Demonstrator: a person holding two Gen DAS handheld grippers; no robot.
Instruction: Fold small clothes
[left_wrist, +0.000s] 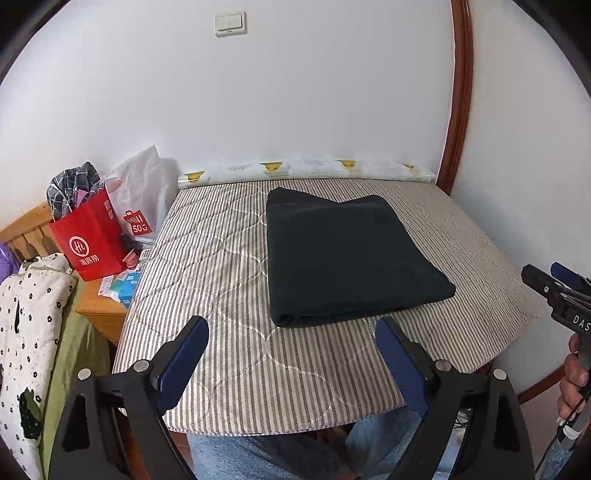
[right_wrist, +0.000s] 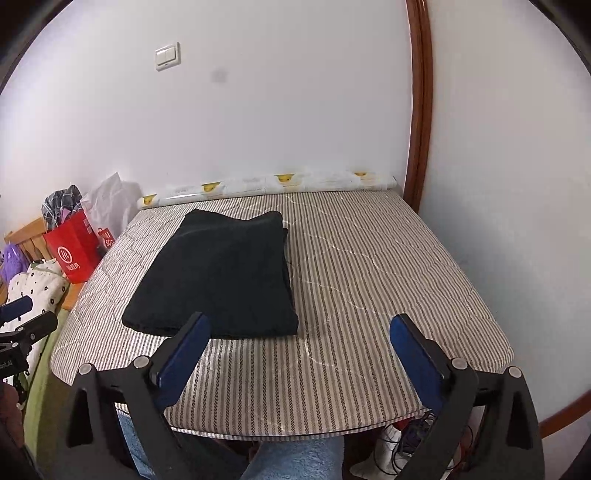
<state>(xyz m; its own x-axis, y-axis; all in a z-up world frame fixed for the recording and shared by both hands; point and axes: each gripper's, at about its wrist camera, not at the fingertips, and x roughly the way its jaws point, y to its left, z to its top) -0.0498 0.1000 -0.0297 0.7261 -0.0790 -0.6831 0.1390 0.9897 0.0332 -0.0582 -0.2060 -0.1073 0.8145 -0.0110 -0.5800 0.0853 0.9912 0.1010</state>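
- Item: dark folded garment (left_wrist: 343, 258), lying flat on the striped worktop (left_wrist: 221, 332), toward the back half, nearer the wall than the front edge. Looks already folded to a compact rectangle; judged: fold done or nearly so.
- Left hand-held gripper (left_wrist: 291, 350): jaws wide apart, nothing btwn them, clear of the cloth. Garment sits straight ahead and slightly right; near folded edge just beyond the fingertips.
- Right hand-held gripper (right_wrist: 299, 350): released too, nothing grasped. Garment lies ahead and to its left; its left finger overlaps the cloth's near edge in view, contact not evident.
- Long axis: runs front-to-back, away from the person, angled a bit left at the far end in the right wrist view.
- Nearer hand: roughly equal; garment sits btwn the two, left marginally more square to it.
- Judgement: any next move (tidy or shift) needs a forward reach by both.
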